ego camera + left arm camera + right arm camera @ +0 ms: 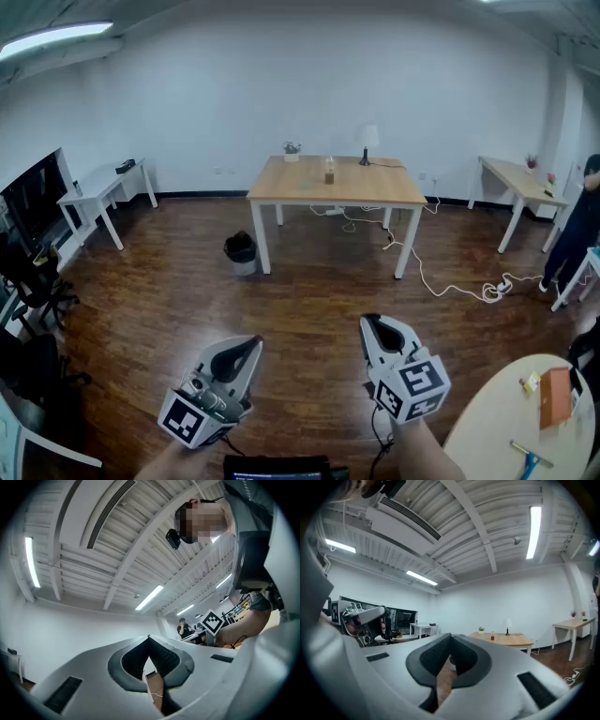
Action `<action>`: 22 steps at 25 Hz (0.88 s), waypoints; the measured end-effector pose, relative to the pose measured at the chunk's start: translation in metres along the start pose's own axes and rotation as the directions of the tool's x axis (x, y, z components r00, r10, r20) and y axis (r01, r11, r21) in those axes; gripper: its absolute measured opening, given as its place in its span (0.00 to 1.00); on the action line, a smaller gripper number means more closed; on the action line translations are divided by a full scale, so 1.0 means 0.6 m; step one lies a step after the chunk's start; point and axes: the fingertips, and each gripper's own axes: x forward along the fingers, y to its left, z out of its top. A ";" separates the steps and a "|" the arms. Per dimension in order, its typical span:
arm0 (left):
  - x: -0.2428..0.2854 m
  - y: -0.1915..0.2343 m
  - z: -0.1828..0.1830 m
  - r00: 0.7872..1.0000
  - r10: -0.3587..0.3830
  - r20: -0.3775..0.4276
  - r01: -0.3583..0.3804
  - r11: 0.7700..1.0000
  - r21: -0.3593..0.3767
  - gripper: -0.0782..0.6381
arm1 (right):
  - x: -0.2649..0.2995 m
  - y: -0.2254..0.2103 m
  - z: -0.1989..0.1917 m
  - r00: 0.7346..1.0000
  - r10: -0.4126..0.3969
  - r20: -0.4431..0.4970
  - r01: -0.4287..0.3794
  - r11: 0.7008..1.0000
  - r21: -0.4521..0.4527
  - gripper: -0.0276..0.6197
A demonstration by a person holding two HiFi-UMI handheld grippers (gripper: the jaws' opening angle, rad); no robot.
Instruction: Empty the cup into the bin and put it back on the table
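Far across the room a wooden table (337,187) carries a small cup (330,172) with brownish contents, standing upright near its middle. A black-lined bin (241,249) stands on the floor by the table's front left leg. My left gripper (250,346) and right gripper (371,324) are held low and near me, far from the table, both shut with nothing between the pads. In the right gripper view the cup (492,636) and the table (506,641) show beyond the shut right gripper (451,636). The left gripper (148,638) points up toward the ceiling.
A lamp (368,142) and a small plant (292,150) also stand on the table. White cables (450,284) trail over the dark wood floor to its right. White desks (101,190) stand left and right, an office chair (33,281) left, a round table (516,412) near right, a person (574,225) far right.
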 end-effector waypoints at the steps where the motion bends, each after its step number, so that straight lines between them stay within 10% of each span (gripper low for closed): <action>1: 0.005 0.001 -0.004 1.000 -0.002 -0.005 0.002 1.000 -0.002 0.10 | 0.005 0.001 0.002 1.000 0.012 -0.002 -0.012 1.000 0.002 0.04; 22: 0.063 0.273 -0.121 0.999 -0.032 0.013 0.031 0.999 0.033 0.10 | 0.288 -0.044 -0.018 0.997 -0.060 -0.049 0.062 0.997 0.044 0.04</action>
